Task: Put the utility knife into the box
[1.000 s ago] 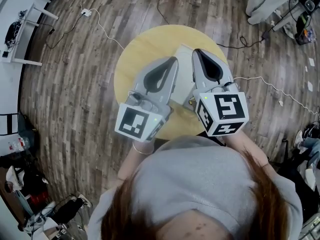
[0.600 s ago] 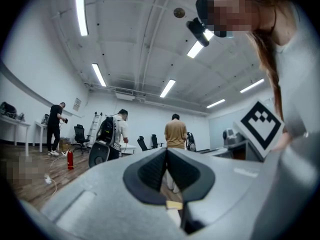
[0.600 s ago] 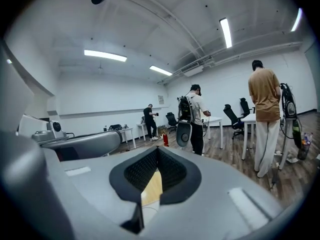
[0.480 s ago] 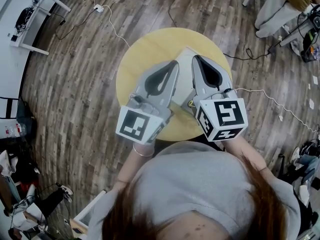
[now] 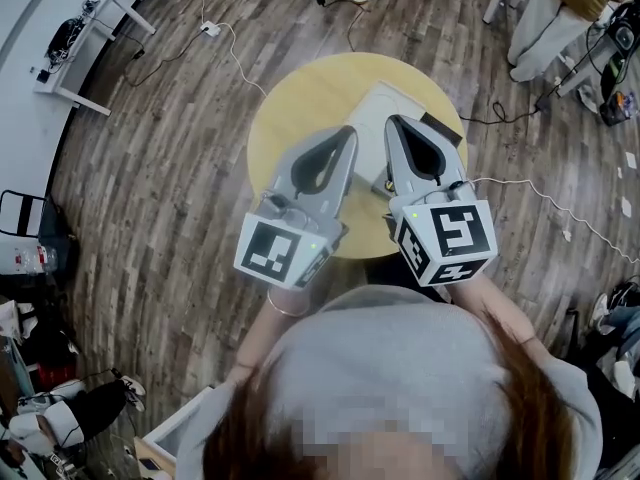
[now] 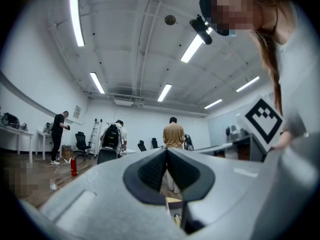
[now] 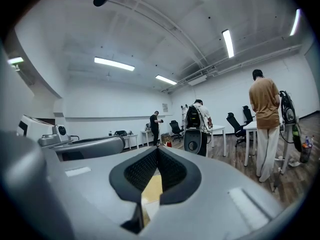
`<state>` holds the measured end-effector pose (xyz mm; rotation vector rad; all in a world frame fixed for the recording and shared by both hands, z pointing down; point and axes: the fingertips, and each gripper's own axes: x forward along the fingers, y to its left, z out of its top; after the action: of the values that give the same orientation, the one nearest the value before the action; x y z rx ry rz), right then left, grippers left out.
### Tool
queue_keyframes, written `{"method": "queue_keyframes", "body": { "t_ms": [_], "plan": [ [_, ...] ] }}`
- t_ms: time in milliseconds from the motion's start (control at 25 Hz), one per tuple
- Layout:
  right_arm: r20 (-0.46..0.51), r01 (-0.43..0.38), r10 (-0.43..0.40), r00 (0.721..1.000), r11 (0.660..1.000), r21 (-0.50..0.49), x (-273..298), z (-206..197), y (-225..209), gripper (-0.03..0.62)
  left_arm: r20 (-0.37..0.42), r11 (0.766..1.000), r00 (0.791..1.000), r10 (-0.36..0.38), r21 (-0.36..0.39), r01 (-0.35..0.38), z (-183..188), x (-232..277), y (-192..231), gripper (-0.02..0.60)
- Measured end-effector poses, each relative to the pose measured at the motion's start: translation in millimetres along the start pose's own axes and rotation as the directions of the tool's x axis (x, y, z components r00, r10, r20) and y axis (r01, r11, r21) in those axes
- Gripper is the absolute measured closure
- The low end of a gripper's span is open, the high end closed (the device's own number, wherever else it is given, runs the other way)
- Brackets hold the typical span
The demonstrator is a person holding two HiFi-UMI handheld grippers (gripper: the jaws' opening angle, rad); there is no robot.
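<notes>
Seen from my head camera, looking steeply down, I hold the left gripper (image 5: 349,130) and the right gripper (image 5: 392,120) side by side over a round yellow bench (image 5: 295,98). Both pairs of fingers are pressed together with nothing between them. A pale, flat box (image 5: 378,106) lies on the bench beneath the tips. What I take for the utility knife (image 5: 381,182), a small yellowish thing, shows at the box's near corner, seemingly just outside it. By my judgement, grasping and placing both remain to do.
</notes>
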<state>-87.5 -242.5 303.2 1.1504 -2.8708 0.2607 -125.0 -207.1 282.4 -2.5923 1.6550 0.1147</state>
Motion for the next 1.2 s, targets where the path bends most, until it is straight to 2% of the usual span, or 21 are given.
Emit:
{"method": "queue_keyframes", "body": {
  "t_ms": [480, 600, 1200],
  "plan": [
    [-0.013, -0.002, 0.002, 1.000, 1.000, 0.012, -138.7, -28.5, 109.2, 0.591, -0.005, 0.999, 1.000, -0.022, -0.023, 0.021, 9.4, -143.7, -87.9, 0.578],
    [0.001, 0.015, -0.015, 1.000, 1.000, -0.019, -166.5, -28.0, 127.8, 0.592, -0.012, 0.999, 0.999, -0.035, -0.030, 0.034, 11.1, -171.3, -107.1, 0.578],
    [0.044, 0.057, -0.061, 0.997, 0.996, 0.069, -267.2, -26.8, 146.8, 0.591, -0.004, 0.998, 0.999, -0.051, -0.022, 0.051, 29.1, -240.4, -178.4, 0.578]
  ]
}}
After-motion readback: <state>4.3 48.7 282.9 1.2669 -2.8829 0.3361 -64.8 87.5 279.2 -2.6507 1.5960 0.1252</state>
